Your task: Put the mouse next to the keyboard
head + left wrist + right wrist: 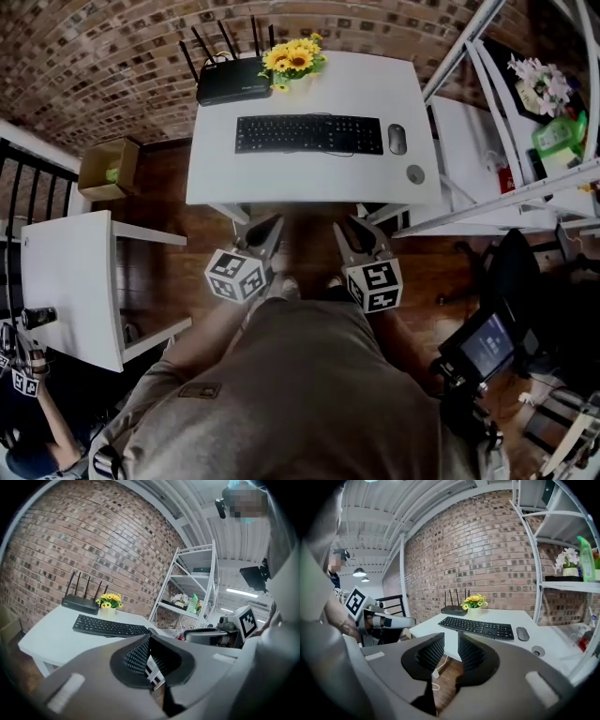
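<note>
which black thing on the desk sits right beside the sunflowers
The router, the one with upright antennas, at the back edge of the desk beside the sunflowers; the keyboard and mouse lie further forward.

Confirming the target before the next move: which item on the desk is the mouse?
On the white desk by the brick wall lies a black keyboard. The mouse is the small dark oval just off its right end. It is elongated, unlike the flat round grey disc nearer the front edge.

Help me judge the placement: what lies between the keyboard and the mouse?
Nothing: only a strip of bare table separates keyboard and mouse, in the head view.
</note>
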A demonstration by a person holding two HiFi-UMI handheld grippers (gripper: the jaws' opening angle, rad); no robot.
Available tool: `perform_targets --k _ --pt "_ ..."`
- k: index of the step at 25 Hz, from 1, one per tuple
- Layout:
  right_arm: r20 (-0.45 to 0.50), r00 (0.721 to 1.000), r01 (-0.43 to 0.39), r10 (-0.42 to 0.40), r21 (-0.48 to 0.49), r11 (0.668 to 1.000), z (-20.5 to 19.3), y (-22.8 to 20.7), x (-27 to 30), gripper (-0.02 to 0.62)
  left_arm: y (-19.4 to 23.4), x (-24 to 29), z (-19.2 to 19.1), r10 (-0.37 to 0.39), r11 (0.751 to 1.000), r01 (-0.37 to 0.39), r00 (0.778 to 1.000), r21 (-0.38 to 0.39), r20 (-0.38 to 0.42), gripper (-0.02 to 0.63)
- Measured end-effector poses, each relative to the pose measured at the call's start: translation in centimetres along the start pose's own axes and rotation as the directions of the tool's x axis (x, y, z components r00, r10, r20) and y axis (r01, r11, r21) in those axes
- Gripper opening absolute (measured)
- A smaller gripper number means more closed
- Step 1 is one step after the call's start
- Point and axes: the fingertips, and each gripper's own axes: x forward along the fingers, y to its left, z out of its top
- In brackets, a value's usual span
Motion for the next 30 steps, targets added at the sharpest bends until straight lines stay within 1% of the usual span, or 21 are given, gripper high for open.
perform_targets --k 5,10,13,21,30 --pt "0.022 0.999 -0.03 0.03 -0.015 0.999 1.2 0.2 -0.8 0.077 -1.3 -0.1 0.8 0.0 1.0 0.0 1.0 0.022 0.012 -0.005" --pt "0.03 0.999 -0.042 0.043 -0.019 0.999 1.1 -0.4 -1.6 0.049 -2.5 0.7 1.0 -0.003 0.999 0.002 1.0 0.032 0.018 -0.005" --pt "0.037 0.998 -0.042 0.042 -0.015 0.999 0.9 -1.0 -2.0 0.017 -3.3 1.3 0.7 -0.01 0.999 0.01 1.0 0.036 0.013 -0.005" --pt "0.039 0.998 -0.041 0.041 0.001 0.999 0.5 -1.9 -2.5 0.014 -5.1 1.7 0.4 -0.023 0.999 0.023 1.0 0.046 0.005 -0.005" --pt "0.047 0.998 -0.052 0.052 -0.005 0.999 0.4 -1.6 -2.2 0.014 -5.3 1.6 -0.1 -0.022 0.999 0.021 1.0 0.044 0.005 -0.005"
